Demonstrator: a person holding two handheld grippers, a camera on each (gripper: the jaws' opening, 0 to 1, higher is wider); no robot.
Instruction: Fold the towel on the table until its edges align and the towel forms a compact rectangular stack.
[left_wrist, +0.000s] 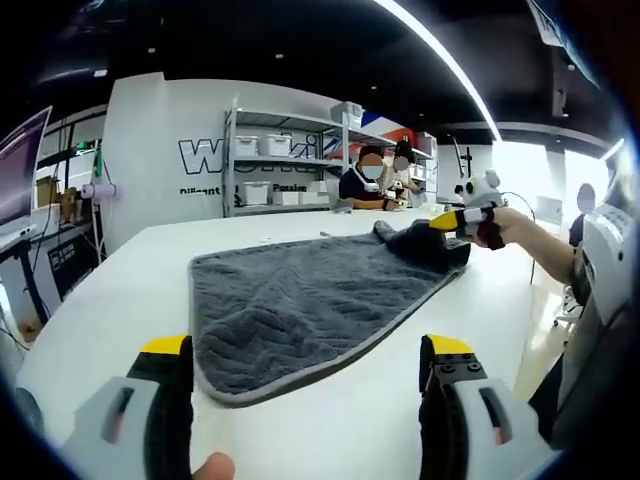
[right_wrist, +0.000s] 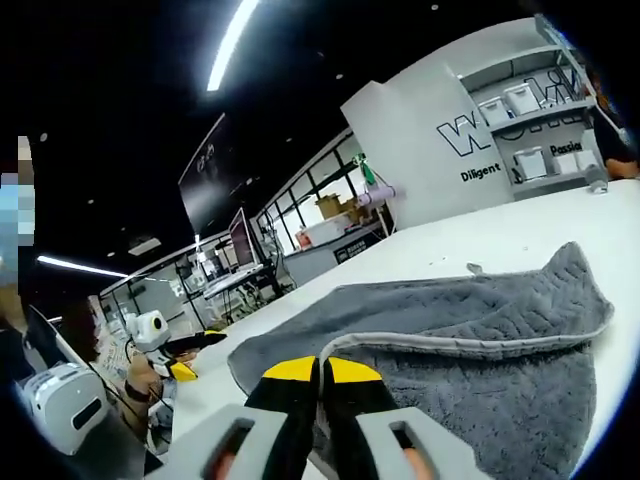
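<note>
In the right gripper view the right gripper (right_wrist: 320, 375) sits at bottom centre, its yellow-tipped black fingers (right_wrist: 291, 372) pressed together and pinching the pale hemmed edge of the grey, chevron-textured towel (right_wrist: 470, 340). That pinched edge is lifted and turned over onto the rest of the cloth, so a fold runs from the fingertips toward the right of the frame. The towel spreads over the white counter (right_wrist: 500, 240) across the lower right half of the picture.

In the left gripper view the left gripper (left_wrist: 310, 365) rises from the bottom edge with its fingers (left_wrist: 172, 375) spread wide apart, holding nothing, hovering just short of the towel's near rounded corner. The towel lies flat through the middle of the frame, its far right corner bunched up where the other gripper grips it, at centre right.

Beyond the counter, at upper centre, a metal shelving rack with white bins (left_wrist: 285, 160) stands against a white wall with dark lettering, and two seated people (left_wrist: 375, 180) are beside it.
</note>
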